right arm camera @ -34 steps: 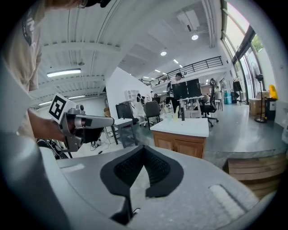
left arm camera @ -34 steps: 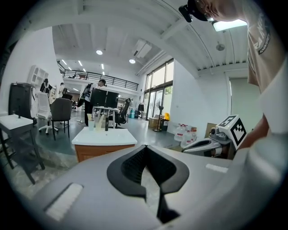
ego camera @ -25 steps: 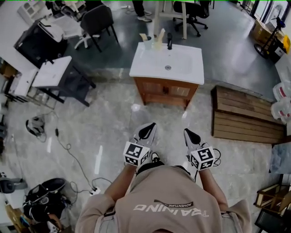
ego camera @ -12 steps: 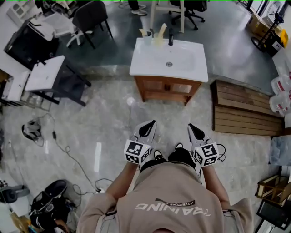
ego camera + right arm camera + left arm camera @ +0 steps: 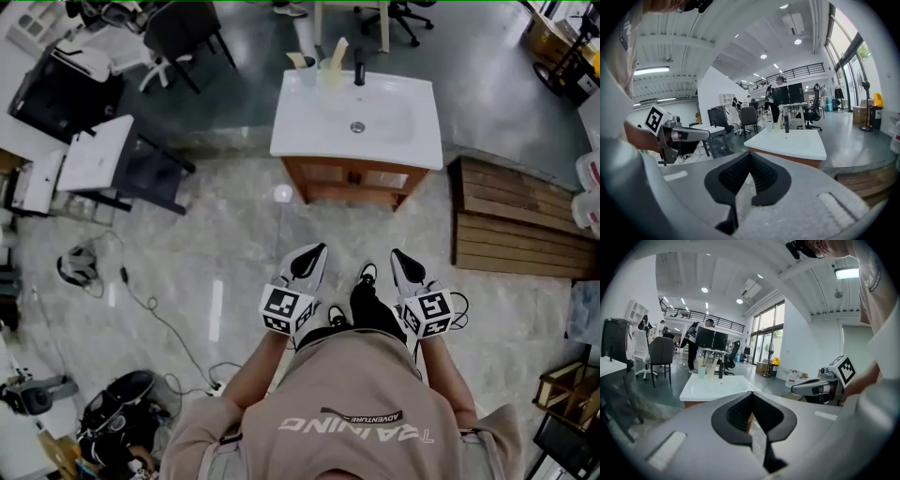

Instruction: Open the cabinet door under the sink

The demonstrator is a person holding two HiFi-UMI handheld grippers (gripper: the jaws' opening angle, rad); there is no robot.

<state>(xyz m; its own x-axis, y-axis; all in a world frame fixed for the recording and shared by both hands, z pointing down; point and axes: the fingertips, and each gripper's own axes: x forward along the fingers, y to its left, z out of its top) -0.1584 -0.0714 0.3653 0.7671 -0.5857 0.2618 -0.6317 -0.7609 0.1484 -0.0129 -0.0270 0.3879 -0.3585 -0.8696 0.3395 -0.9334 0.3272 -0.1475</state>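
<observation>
The sink cabinet (image 5: 352,180) is a small wooden unit under a white basin (image 5: 403,131), standing on the floor ahead of me; its two front doors look closed. Both grippers are held side by side in front of my body, well short of the cabinet. My left gripper (image 5: 317,249) is shut and holds nothing, and so is my right gripper (image 5: 397,254). In the left gripper view the jaws (image 5: 751,393) meet in front of the basin (image 5: 712,386). The right gripper view shows its shut jaws (image 5: 750,153) below the basin (image 5: 787,142) and the wooden front (image 5: 797,160).
A black faucet (image 5: 359,73) and cups (image 5: 314,67) stand at the basin's far edge. A wooden pallet (image 5: 516,220) lies right of the cabinet. At left are a dark table with a white top (image 5: 98,150), floor cables (image 5: 141,300) and a bag (image 5: 117,408).
The sink cabinet has drawn nearer and larger in the head view. Both grippers moved forward together with my body, still shut and side by side.
</observation>
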